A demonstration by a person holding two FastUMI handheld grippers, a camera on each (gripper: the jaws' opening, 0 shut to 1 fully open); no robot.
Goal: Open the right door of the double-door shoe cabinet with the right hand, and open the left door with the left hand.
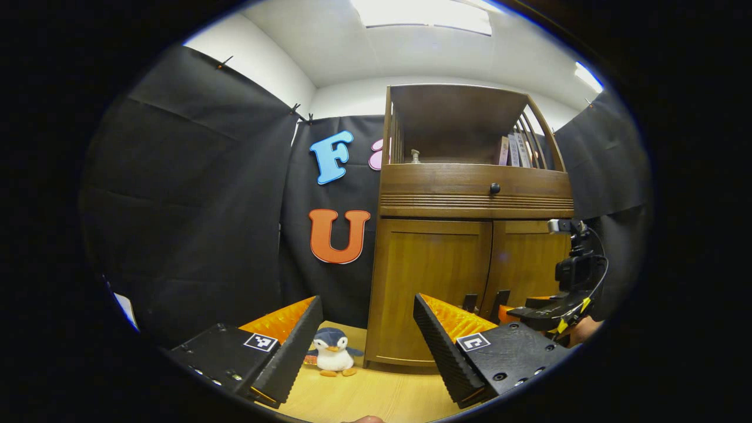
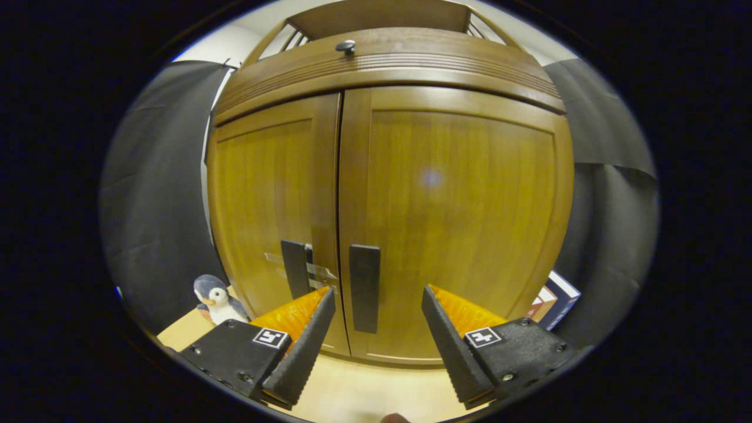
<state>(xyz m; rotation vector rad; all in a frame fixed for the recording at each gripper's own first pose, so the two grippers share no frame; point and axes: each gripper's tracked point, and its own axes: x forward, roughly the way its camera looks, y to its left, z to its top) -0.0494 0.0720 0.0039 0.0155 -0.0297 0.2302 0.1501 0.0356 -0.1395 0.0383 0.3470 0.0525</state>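
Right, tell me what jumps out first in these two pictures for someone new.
The wooden shoe cabinet looms close in the right gripper view, both doors shut, with the right door's dark handle just beyond the open right tongs. In the left gripper view, a small penguin toy sits on the floor beside the cabinet's left corner, between the fingers of the open left tongs.

Right gripper view. The shoe cabinet (image 2: 382,194) is seen close, filling the centre of the frame. Both doors are closed: left door (image 2: 264,194), right door (image 2: 452,205). Two dark vertical handles are seen low at the centre seam, left handle (image 2: 295,267), right handle (image 2: 364,288). The right gripper (image 2: 378,317) is held open at bottom centre, its gap framing the right handle, apart from it. A drawer knob (image 2: 345,46) is seen at top. A toy penguin (image 2: 216,299) is seen at lower left, a box (image 2: 555,305) at lower right.
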